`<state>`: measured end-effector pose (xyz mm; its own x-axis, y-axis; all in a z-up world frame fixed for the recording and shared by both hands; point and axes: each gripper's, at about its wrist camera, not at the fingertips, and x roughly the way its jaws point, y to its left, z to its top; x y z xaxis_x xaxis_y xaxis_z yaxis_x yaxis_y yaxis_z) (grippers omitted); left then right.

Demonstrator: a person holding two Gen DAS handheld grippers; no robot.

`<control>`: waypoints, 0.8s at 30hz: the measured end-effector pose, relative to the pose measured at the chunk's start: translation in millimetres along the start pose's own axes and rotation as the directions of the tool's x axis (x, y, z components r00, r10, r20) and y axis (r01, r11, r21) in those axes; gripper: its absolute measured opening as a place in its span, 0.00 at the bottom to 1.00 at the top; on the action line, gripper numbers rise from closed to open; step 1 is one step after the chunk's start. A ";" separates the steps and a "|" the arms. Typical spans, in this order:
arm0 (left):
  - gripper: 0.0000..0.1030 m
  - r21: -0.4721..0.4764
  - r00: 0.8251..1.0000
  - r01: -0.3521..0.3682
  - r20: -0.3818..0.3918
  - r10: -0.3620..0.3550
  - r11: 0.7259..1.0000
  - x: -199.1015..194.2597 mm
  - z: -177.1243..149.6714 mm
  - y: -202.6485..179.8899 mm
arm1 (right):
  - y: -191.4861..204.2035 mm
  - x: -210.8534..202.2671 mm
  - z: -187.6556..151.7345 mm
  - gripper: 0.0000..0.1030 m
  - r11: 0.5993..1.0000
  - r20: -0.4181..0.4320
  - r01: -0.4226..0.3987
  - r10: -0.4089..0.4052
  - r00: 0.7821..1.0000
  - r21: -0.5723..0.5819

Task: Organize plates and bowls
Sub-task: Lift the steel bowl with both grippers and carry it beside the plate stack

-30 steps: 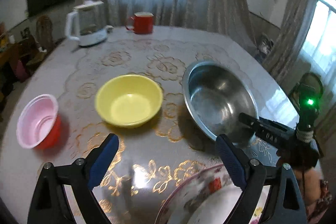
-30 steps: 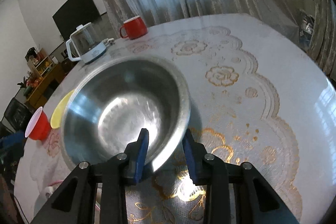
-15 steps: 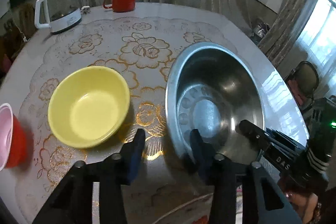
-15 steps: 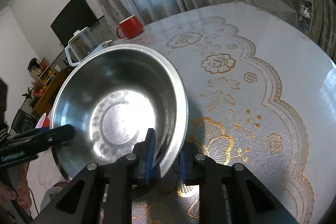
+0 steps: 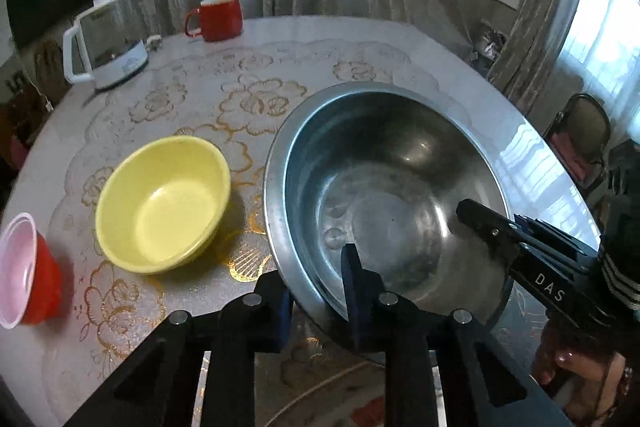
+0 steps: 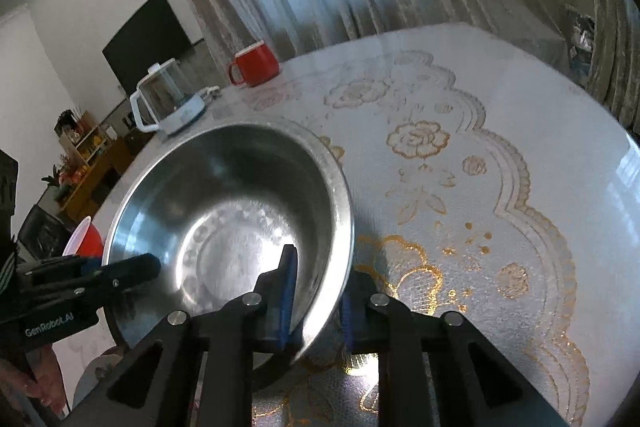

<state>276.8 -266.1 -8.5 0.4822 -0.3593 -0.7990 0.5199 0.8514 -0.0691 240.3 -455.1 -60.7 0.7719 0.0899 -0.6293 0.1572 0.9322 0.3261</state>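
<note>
A large steel bowl is tilted above the round table, held from both sides. My left gripper is shut on its near rim, one finger inside, one outside. My right gripper is shut on the bowl's right rim the same way, and it shows in the left wrist view. A yellow bowl sits left of the steel bowl. A small red bowl with a pink inside stands at the far left. A patterned plate lies below my left gripper, mostly hidden.
A white electric kettle and a red mug stand at the table's far side. The floral tablecloth spreads to the right. Curtains, a chair and a dark TV surround the table.
My left gripper moved right from in front of the yellow bowl and closed on the steel bowl's near rim. The bowl is now tilted and held from both sides.
</note>
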 end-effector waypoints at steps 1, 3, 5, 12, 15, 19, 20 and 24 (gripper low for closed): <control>0.22 0.009 1.000 -0.009 0.016 0.009 1.000 -3.8 -0.4 -1.3 | 2.5 -3.7 -0.6 0.17 1.000 0.018 0.007 -0.007 1.000 -0.012; 0.22 0.015 0.999 -0.015 0.035 0.015 1.000 -9.2 -2.2 -2.3 | 6.7 -8.7 -2.0 0.17 0.999 0.042 0.010 -0.009 0.999 -0.033; 0.22 0.003 0.999 0.007 0.048 -0.007 1.000 -14.6 -4.8 -1.0 | 8.0 -15.1 -3.4 0.17 0.999 0.070 0.007 -0.003 0.998 -0.044; 0.22 0.040 0.996 0.037 0.075 -0.040 0.998 -33.0 -12.8 -10.3 | 11.5 -34.4 -12.0 0.19 0.995 0.103 0.035 -0.025 0.994 -0.098; 0.22 0.042 0.992 0.062 0.105 -0.066 0.997 -46.3 -16.7 -13.4 | 13.8 -47.6 -14.2 0.20 0.994 0.112 0.037 -0.026 0.993 -0.100; 0.22 0.032 0.982 0.095 0.160 -0.099 0.995 -73.9 -25.5 -14.9 | 20.0 -73.3 -13.6 0.20 0.995 0.142 0.036 -0.022 0.990 -0.098; 0.22 0.030 0.979 0.099 0.177 -0.103 0.995 -82.1 -28.9 -14.2 | 22.7 -79.7 -13.8 0.20 0.994 0.151 0.033 -0.018 0.988 -0.100; 0.24 0.021 0.969 0.099 0.224 -0.102 0.995 -107.0 -42.6 -9.7 | 38.6 -105.8 -20.3 0.20 0.994 0.175 0.017 0.003 0.984 -0.112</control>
<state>190.1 -219.6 52.2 0.5726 -0.5206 -0.6333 0.5804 0.8030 -0.1354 152.1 -421.5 4.1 0.8685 0.0295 -0.4949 0.1008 0.9669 0.2345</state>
